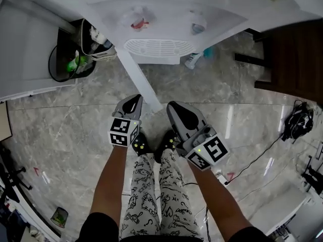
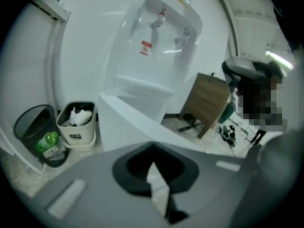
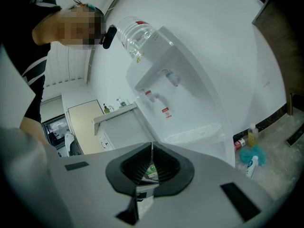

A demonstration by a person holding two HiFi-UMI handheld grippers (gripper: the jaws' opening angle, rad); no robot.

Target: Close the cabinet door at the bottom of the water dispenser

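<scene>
The white water dispenser stands at the top of the head view, its drip tray facing me. Its bottom cabinet door stands open and shows edge-on as a white strip running toward my grippers. My left gripper hangs just left of the door's free end, jaws shut and holding nothing. The right gripper hangs just right of it, also shut and holding nothing. Neither touches the door. In the left gripper view the door angles out below the dispenser. The right gripper view shows the dispenser and the door.
A black bin and a pale bin stand left of the dispenser. Bottles lie on the floor at its right. Dark wooden furniture stands at the right. A black cable and headset lie on the marble floor.
</scene>
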